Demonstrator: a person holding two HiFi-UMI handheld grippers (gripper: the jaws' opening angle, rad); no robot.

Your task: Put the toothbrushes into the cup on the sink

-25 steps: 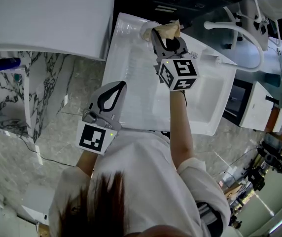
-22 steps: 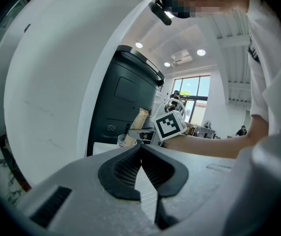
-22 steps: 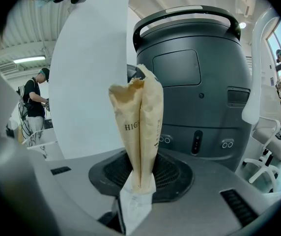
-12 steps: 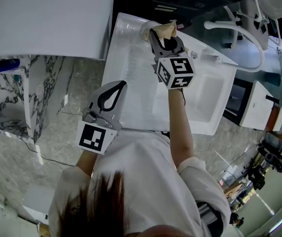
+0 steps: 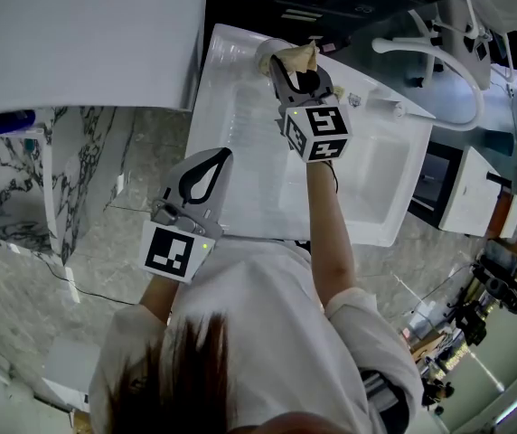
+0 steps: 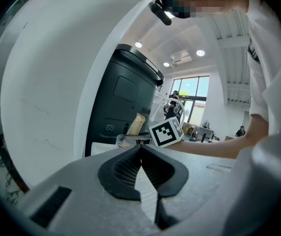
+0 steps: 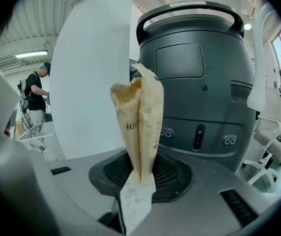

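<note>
Under you lies grey stone-patterned floor (image 5: 105, 242); a white panel (image 5: 78, 34) stands left, a dark grey machine (image 7: 199, 82) ahead, ceiling lights (image 6: 200, 52) and a bright window (image 6: 194, 90) beyond.

Paper packets (image 7: 139, 124), contents unseen — cup (image 5: 265, 54), mostly hidden behind right gripper (image 5: 286, 62)

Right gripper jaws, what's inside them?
Two tan paper packets stand upright, pinched at their lower ends by the right gripper. The paper covers whatever is in them.

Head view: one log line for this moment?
right claw: shut on toothbrushes | toothbrushes: by cup on sink | left claw: shut, empty
</note>
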